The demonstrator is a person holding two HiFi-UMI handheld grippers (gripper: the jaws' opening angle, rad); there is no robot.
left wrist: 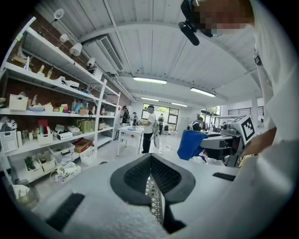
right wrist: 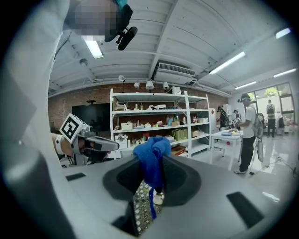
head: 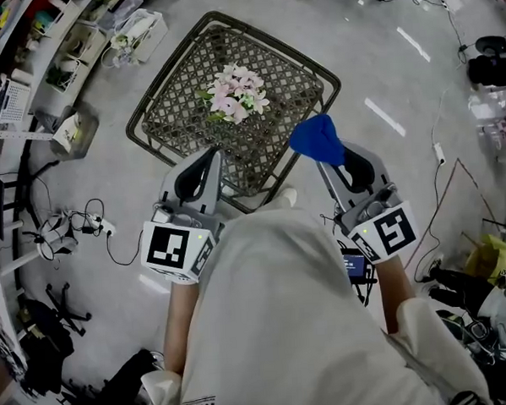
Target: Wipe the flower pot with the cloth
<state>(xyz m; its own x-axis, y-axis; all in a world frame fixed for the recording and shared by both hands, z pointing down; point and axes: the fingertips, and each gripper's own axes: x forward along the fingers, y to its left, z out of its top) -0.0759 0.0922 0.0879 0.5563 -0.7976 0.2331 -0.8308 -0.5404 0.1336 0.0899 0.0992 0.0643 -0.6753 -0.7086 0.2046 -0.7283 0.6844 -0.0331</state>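
The flower pot (head: 234, 92) stands near the middle of the lattice table (head: 152, 131). Pink blooms cover it, so its body is hard to make out. Your right gripper (head: 329, 161) pinches the blue cloth (head: 316, 137) over the table's near right edge. Your left gripper (head: 212, 157) hovers over the near edge, jaws together on nothing.

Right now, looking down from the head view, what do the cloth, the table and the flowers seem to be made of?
The cloth looks like soft matt blue fabric: it bunches in folds. The table looks like dark woven rattan or wicker, perhaps plastic: open diamond lattice inside a bent rim. The flowers have pale pink petals; real or artificial cannot be told.
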